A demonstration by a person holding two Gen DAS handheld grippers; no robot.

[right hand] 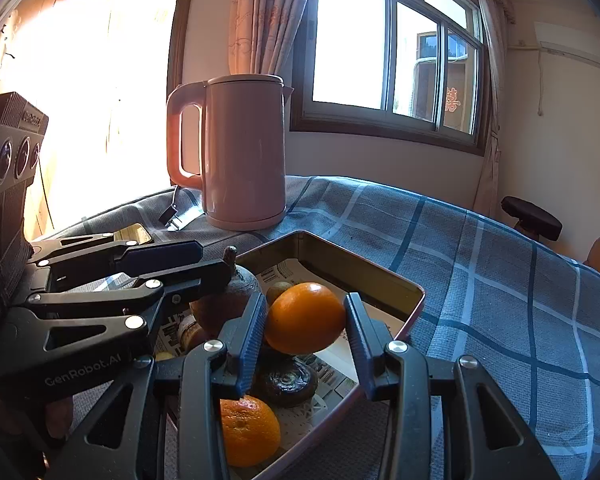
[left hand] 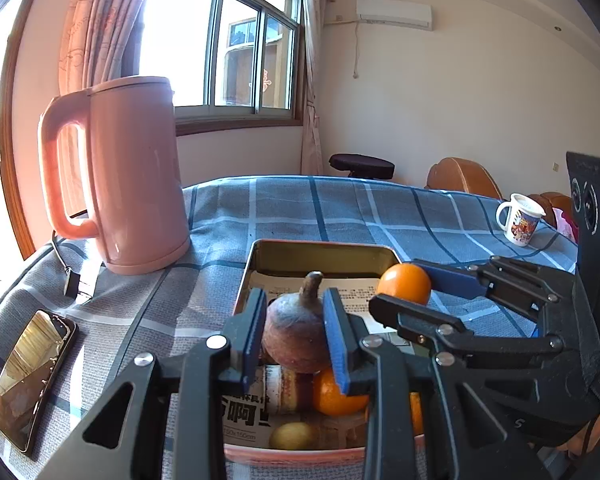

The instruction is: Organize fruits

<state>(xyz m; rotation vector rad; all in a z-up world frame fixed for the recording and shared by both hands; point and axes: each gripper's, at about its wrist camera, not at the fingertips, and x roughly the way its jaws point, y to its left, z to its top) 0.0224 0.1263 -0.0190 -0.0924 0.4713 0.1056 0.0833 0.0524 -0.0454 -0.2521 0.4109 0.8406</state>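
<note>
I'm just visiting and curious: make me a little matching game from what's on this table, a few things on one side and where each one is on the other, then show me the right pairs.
Things:
1. brown stemmed fruit
2. orange
3. pink kettle
4. phone

Places:
A. lying flat on the checked cloth, outside the tin
B. between the pads of the right gripper
C. standing upright on the cloth beyond the tin's far left corner
D. between the pads of the left gripper

Pairs: 1-D, 2-B, 3-C, 4-A
</note>
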